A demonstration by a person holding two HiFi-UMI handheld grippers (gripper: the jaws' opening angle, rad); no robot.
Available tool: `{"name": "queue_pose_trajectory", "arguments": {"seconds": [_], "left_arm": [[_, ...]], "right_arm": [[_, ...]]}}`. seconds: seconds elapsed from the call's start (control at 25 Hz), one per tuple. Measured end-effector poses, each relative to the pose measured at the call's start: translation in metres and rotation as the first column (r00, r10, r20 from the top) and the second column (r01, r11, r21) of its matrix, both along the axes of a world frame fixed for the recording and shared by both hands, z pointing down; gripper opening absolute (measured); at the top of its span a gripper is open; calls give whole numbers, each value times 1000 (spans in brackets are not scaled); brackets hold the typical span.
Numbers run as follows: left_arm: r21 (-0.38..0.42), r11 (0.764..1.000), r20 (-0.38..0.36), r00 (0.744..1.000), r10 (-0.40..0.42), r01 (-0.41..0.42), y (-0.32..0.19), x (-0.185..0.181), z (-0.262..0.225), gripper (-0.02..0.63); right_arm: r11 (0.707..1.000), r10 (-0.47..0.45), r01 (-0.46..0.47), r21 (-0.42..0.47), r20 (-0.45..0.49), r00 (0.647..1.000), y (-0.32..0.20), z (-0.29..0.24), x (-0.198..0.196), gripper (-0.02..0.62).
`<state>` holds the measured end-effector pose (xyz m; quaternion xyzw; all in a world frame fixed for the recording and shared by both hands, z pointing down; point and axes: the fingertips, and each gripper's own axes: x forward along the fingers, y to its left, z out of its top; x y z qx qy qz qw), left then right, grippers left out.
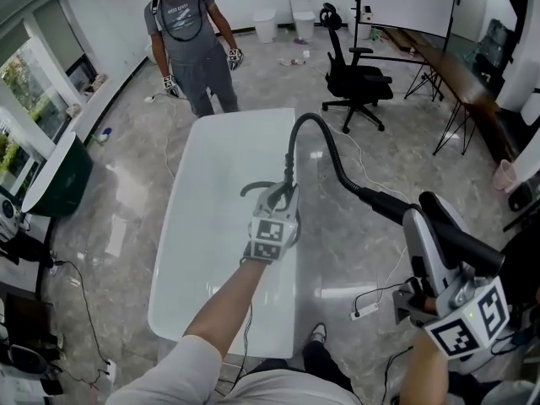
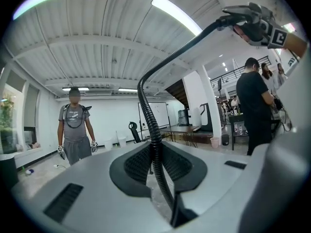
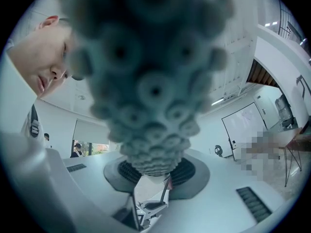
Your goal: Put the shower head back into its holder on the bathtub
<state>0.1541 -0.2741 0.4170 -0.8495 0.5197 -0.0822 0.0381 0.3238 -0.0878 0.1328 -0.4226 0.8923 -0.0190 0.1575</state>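
Head view: the left gripper (image 1: 283,194) hangs over the right edge of the bathtub (image 1: 211,251), jaws shut round the hose (image 1: 325,137). The hose arches across to the shower head (image 1: 460,234) in the right gripper (image 1: 426,226), off the near right corner. I cannot pick out the holder.

Left gripper view: the jaws pinch the hose (image 2: 150,125) low, with the shower head (image 2: 243,13) high and well apart.

Right gripper view: only here do the nozzles show. The shower head (image 3: 146,91) fills the frame, with the jaws clamped on it.

Judging from this, feed slack with the left gripper while guiding the shower head down.
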Motion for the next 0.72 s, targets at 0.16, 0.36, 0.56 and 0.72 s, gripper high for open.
{"name": "queue_pose_trajectory", "arguments": {"seconds": [0.16,0.36,0.56,0.72], "left_arm": [[6,999,7,999,-48,48,-20,-7,7,60],[78,993,-16,996,-83,84,-40,-15,-22,60],[146,985,-56,995,-87,94,-61,-10,-64,60],[162,982,-102,991,-82,98,-75,1,-76,60]], "right_arm": [[1000,-10,10,-18,-3,1000,-10,9,3,130],[999,-13,13,-33,-4,1000,-20,18,5,130],[1000,-12,12,-19,-1,1000,-23,12,9,130],[1000,-2,1,-10,-34,999,-31,11,14,130]]}}
